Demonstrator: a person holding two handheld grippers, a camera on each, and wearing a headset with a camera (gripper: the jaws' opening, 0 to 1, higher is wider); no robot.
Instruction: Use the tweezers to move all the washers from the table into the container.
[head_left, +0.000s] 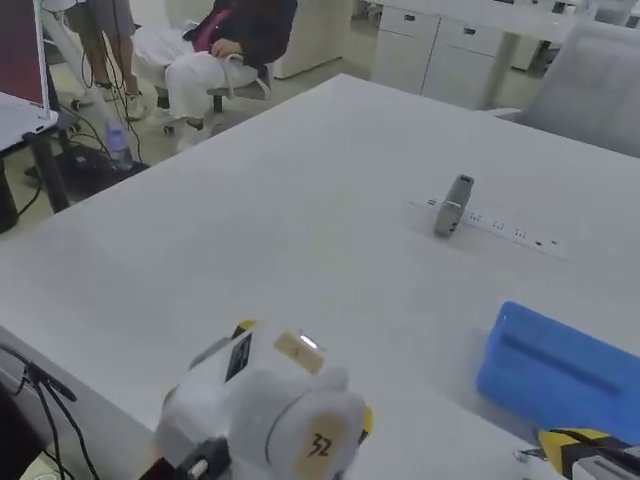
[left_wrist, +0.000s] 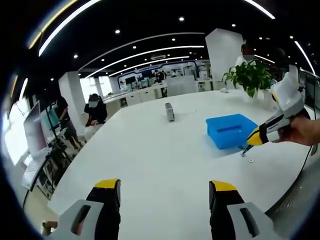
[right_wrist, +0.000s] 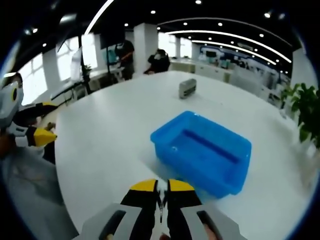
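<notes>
Washer (left_wrist: 250, 160) by tweezers (right_wrist: 160, 207) in R jaws

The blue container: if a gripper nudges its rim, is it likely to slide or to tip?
The container looks like thin plastic, probably light; on the smooth white table it would likely slide. Low and wide, it seems unlikely to tip.
</notes>
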